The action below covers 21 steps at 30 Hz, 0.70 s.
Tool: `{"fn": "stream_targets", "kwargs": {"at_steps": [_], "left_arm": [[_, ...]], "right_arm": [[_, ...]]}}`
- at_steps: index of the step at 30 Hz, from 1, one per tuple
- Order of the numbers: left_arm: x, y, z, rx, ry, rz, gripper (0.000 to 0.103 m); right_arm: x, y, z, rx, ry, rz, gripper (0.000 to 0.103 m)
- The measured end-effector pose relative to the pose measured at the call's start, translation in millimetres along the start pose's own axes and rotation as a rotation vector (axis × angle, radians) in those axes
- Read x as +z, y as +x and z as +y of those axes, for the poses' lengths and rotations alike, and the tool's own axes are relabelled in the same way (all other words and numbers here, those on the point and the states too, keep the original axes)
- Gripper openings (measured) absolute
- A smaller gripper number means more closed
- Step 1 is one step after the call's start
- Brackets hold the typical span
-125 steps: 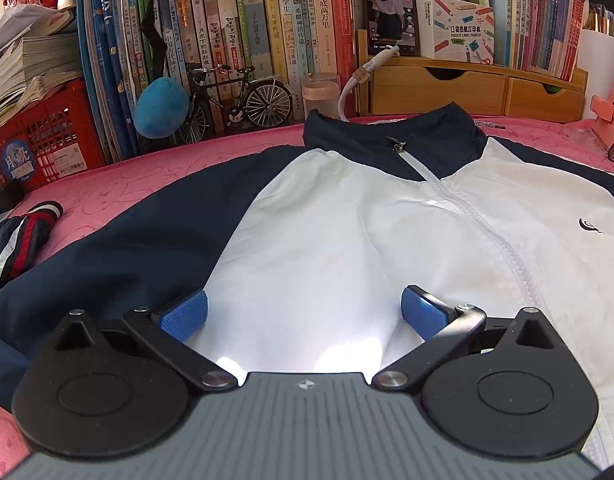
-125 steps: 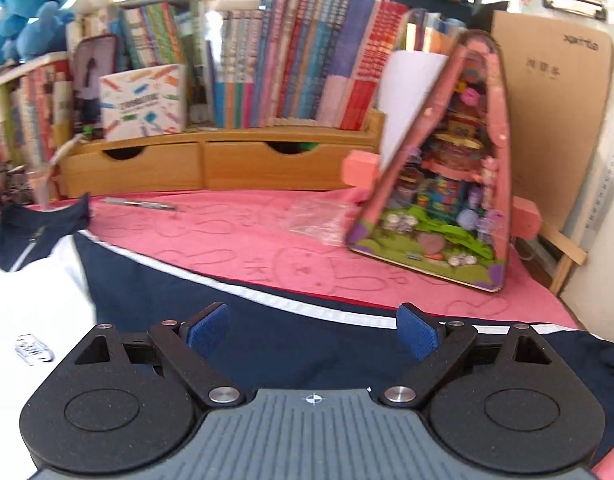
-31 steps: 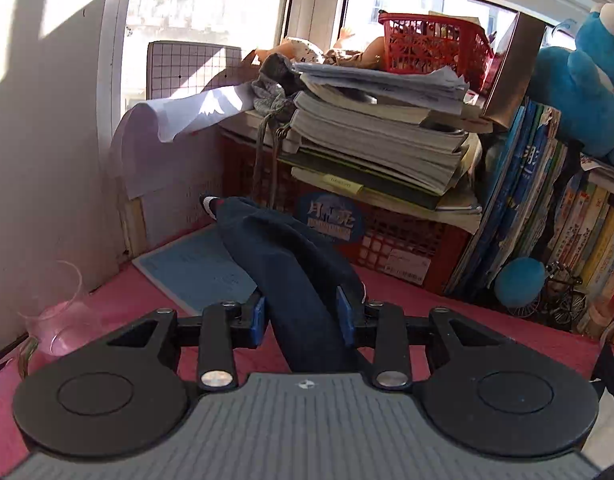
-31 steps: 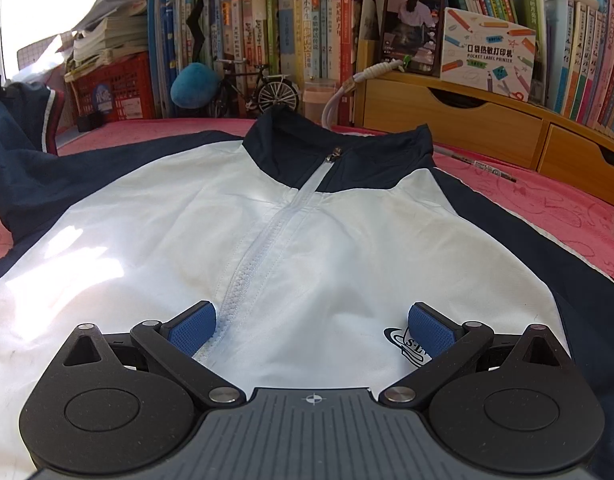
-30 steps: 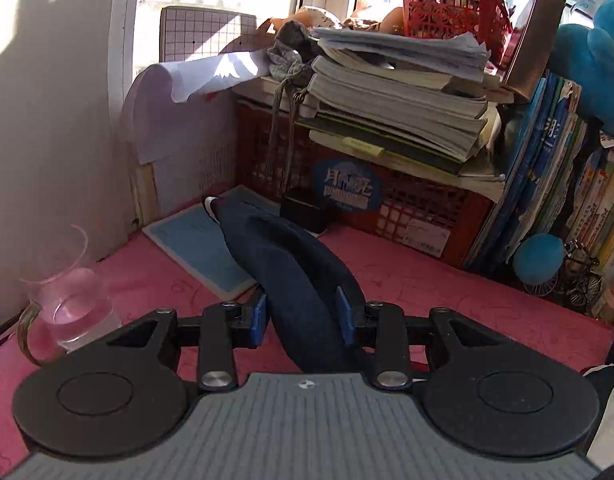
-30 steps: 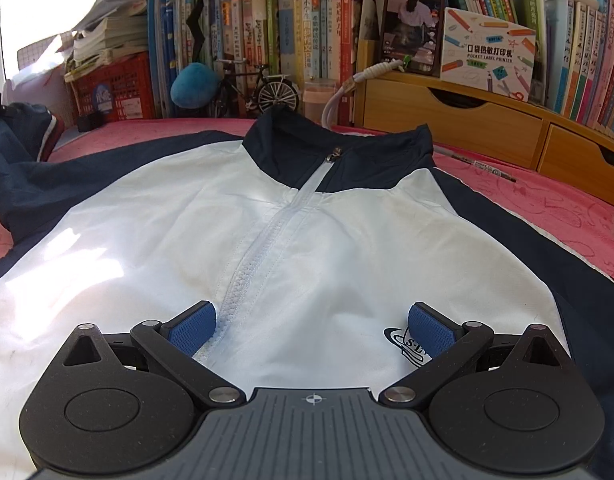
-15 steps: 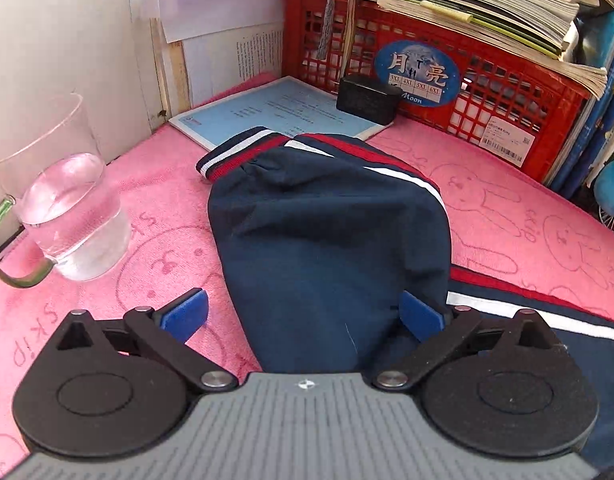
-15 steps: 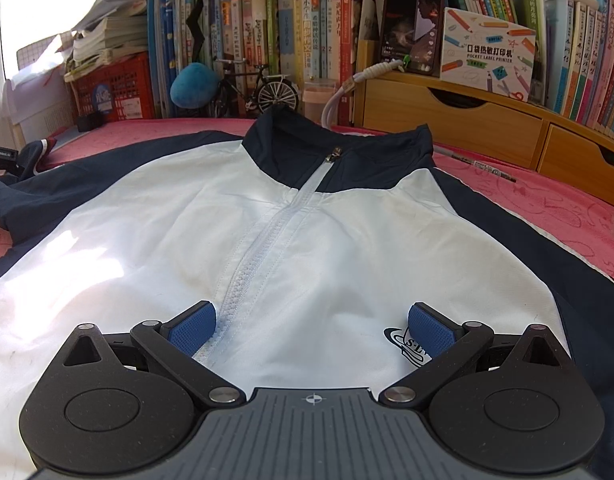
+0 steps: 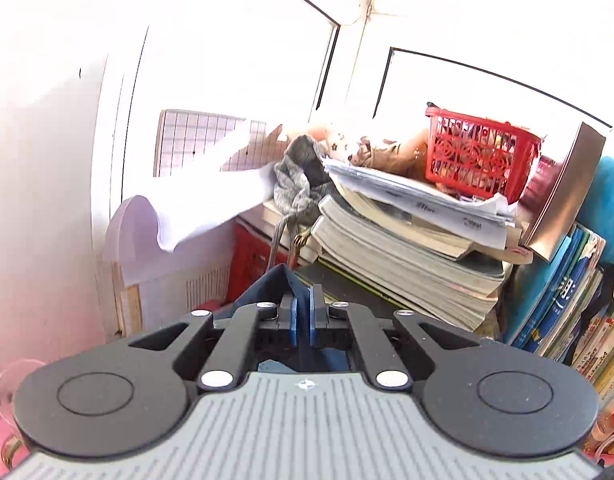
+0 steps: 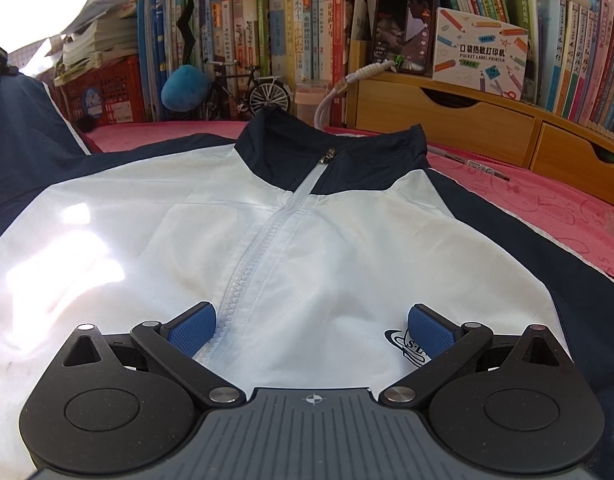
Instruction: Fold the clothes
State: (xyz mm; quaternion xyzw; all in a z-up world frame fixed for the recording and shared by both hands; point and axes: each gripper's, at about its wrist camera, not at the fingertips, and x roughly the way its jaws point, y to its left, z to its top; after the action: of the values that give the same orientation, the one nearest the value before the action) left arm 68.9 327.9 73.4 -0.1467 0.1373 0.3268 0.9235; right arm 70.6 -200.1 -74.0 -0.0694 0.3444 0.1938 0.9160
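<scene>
Left gripper (image 9: pixel 302 316) clamped on navy sleeve (image 9: pixel 267 286), lifted; next you carry it across the jacket (image 10: pixel 291 248) ahead of the open right gripper (image 10: pixel 311 330)

The jacket (image 10: pixel 327 248) is white in front with a navy collar and sleeves; the counter (image 10: pixel 547 208) is pink with bunny outlines; the basket (image 9: pixel 479 152) is red.

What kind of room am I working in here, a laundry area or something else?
Most likely a home study desk by a window, not a laundry area: rows of books behind the jacket, wooden desk drawers, and stacked papers under a red basket.
</scene>
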Motion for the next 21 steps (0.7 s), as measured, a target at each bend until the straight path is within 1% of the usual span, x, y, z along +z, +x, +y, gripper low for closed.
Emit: {"fn": "stream_targets", "kwargs": {"at_steps": [2,3,4,7,8,9,10,11,12,13,14,15,17,19,20,21], "left_arm": [[-11.7,10.3,-2.5,0.063,0.059,0.026,0.006],[-23.3,19.9,-0.6,0.111,0.081,0.064,0.007],[-37.5,31.4,4.8,0.158,0.085,0.115,0.007],[-80.7,60.7,35.0,0.259,0.044,0.308,0.008],[-92.3,66.0,41.7,0.279,0.038,0.351,0.01],[-103.0,70.1,47.4,0.297,0.035,0.388,0.015],[-113.2,70.7,49.8,0.31,0.057,0.402,0.018],[-117.7,69.2,45.4,0.331,0.114,0.392,0.026],[-120.5,67.4,39.4,0.354,0.179,0.377,0.037],[-122.0,66.8,33.3,0.374,0.237,0.372,0.043],[-123.0,66.5,27.3,0.393,0.293,0.369,0.057],[-122.2,64.2,22.2,0.412,0.335,0.357,0.069],[-114.8,52.9,20.6,0.379,0.307,0.325,0.076],[-102.3,36.9,23.8,0.285,0.209,0.292,0.081],[-98.1,30.1,25.2,0.251,0.175,0.285,0.088],[-95.1,25.0,24.1,0.222,0.163,0.28,0.092]], "right_arm": [[0.0,0.6,-0.5,0.0,0.005,0.001,0.103],[-0.1,0.6,-0.7,0.0,0.006,0.001,0.103],[-0.1,0.6,-0.5,-0.001,0.006,0.001,0.103],[0.1,0.8,-0.4,-0.001,0.006,0.001,0.103],[0.0,0.9,-0.6,-0.001,0.006,0.001,0.103],[0.0,1.0,-0.7,-0.001,0.006,0.001,0.103],[0.0,1.0,-0.8,-0.001,0.006,0.002,0.103],[0.1,1.0,-0.7,-0.001,0.006,0.002,0.103],[0.1,0.9,-0.5,-0.001,0.006,0.002,0.103],[0.1,1.0,-0.6,-0.001,0.006,0.002,0.103],[0.3,0.9,-0.9,0.0,0.006,0.002,0.103],[0.4,0.8,-0.9,0.0,0.006,0.002,0.103],[0.6,0.6,-0.8,0.0,0.006,0.002,0.103],[0.7,0.5,-0.9,0.0,0.006,0.003,0.103],[0.8,0.4,-0.9,0.0,0.006,0.003,0.103],[0.9,0.2,-0.8,0.0,0.006,0.003,0.103]]}}
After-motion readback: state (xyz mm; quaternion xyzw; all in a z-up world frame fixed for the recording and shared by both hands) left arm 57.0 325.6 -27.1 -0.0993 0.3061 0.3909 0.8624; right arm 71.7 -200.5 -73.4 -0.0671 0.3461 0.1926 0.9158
